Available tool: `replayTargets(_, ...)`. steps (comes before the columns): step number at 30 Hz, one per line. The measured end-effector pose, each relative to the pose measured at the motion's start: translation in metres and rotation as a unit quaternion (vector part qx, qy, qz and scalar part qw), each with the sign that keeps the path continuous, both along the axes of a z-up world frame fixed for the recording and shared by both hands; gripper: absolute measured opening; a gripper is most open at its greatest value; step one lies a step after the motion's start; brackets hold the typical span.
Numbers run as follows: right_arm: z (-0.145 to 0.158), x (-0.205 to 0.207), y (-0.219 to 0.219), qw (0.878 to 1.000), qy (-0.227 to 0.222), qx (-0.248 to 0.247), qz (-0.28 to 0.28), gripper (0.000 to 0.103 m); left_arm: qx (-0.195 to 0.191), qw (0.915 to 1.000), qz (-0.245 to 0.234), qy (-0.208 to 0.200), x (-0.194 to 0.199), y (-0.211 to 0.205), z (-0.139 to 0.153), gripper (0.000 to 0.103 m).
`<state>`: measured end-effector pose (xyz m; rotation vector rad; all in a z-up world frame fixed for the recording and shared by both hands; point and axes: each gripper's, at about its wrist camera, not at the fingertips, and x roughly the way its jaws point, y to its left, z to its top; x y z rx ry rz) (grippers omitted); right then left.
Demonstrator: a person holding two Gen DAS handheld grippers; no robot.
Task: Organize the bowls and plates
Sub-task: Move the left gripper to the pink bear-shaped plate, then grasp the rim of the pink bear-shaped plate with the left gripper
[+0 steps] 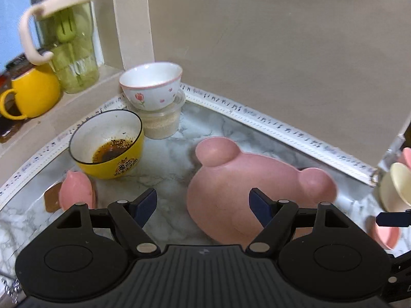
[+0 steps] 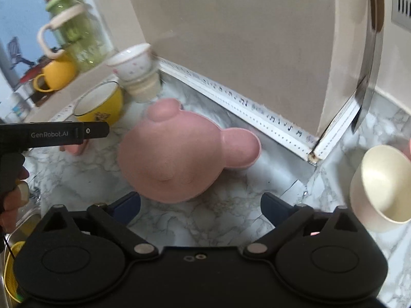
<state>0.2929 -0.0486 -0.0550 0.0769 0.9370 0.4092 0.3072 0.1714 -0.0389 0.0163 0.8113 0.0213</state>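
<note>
The grey-veined white marble bench (image 1: 169,159) fills a beige-walled corner edged with a white strip printed with music notes (image 1: 282,125); on it, near the middle, the pink bear-head-shaped plate (image 1: 246,179) lies face down, its two round ears toward the wall. Left of it stands the yellow bowl with a white inside and dark sauce dregs (image 1: 108,141); behind that, a white bowl painted with pink tulips (image 1: 151,87) sits on top of a clear plastic tub of pale grains (image 1: 161,125). A cream round bowl (image 2: 382,182) stands tilted at the bench's right end, well apart from the plate; a small pink dish (image 1: 75,192) lies just beside the yellow bowl's near side. On the sill stand a green-lidded glass jar with a cream handle (image 1: 66,38) and a yellow mug (image 1: 33,92). The left gripper (image 1: 203,202) hovers over the plate's near left edge, jaws apart and empty; the right gripper (image 2: 200,205) hangs before the plate, jaws wide apart, nothing between them.
</note>
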Motion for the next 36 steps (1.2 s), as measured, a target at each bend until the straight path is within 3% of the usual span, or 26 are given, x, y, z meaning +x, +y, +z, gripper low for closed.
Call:
replayTargets(10,-0.025,0.033,0.014,0.999,0.042,-0.01,-0.014,0.081,-0.031,0.9984,0.006,0.048,0.052,0.011,-0.043,0.078)
replayTargets(17,-0.034,0.047,0.017,0.998,0.059,-0.004,-0.011,0.054,-0.045,0.9965,0.009,0.071,0.07,0.022,-0.059,0.077)
replayTargets(19,-0.037,0.05,0.015,0.998,0.068,0.001,-0.016,0.051,-0.056,0.9953,0.011,0.078,0.075,0.025,-0.062,0.061)
replayTargets(23,-0.04,0.055,0.012,0.996,0.084,0.012,-0.023,0.041,-0.066,0.9938,0.013,0.088,0.079,0.029,-0.065,0.048)
replayTargets(25,-0.041,0.056,0.012,0.996,0.087,0.016,-0.021,0.037,-0.077,0.9927,0.012,0.092,0.081,0.03,-0.066,0.037)
replayTargets(31,-0.043,0.057,0.012,0.996,0.088,0.021,-0.018,0.022,-0.066,0.9928,0.025,0.096,0.084,0.03,-0.067,0.02)
replayTargets(36,-0.041,0.054,0.016,0.997,0.075,-0.002,-0.011,0.015,-0.067,0.9926,0.027,0.097,0.079,0.034,-0.065,0.015)
